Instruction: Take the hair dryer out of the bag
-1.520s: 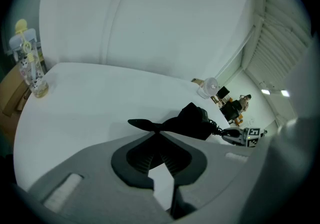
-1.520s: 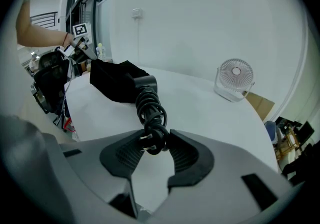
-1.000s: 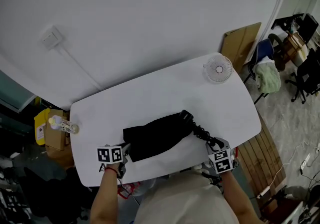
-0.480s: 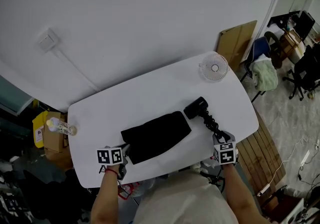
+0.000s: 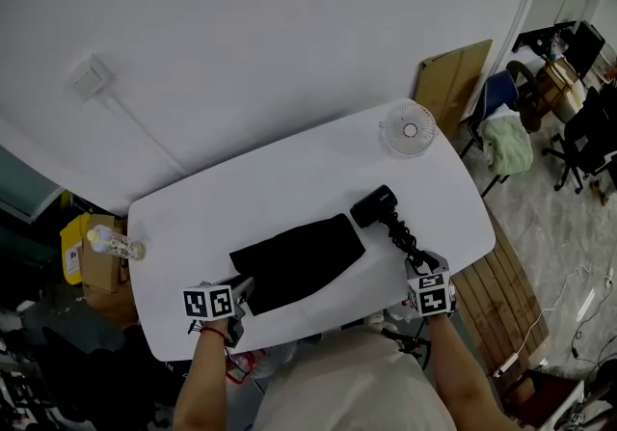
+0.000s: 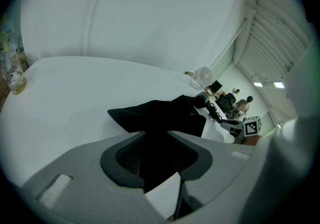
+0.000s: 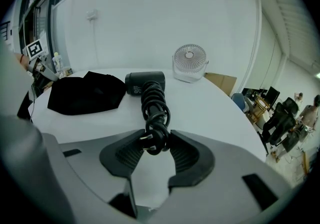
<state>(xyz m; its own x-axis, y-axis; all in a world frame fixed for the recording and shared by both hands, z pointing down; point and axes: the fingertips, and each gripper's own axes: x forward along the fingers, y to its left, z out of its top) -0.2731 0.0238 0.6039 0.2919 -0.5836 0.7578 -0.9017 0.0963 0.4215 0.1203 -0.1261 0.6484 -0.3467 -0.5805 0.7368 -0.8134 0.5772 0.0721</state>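
Jaws of the right gripper (image 7: 156,143) are clamping the plug (image 7: 148,141) of the hair dryer (image 5: 373,206); left gripper (image 6: 155,140) jaws are just opening, the black bag (image 5: 299,262) lying between them.

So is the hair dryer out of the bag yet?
Yes, done: the hair dryer lies on the table beside the flat black bag. The right tongs grip its coiled cord. The left tongs have just been opening, bag cloth between them. What's left: probably just letting go.
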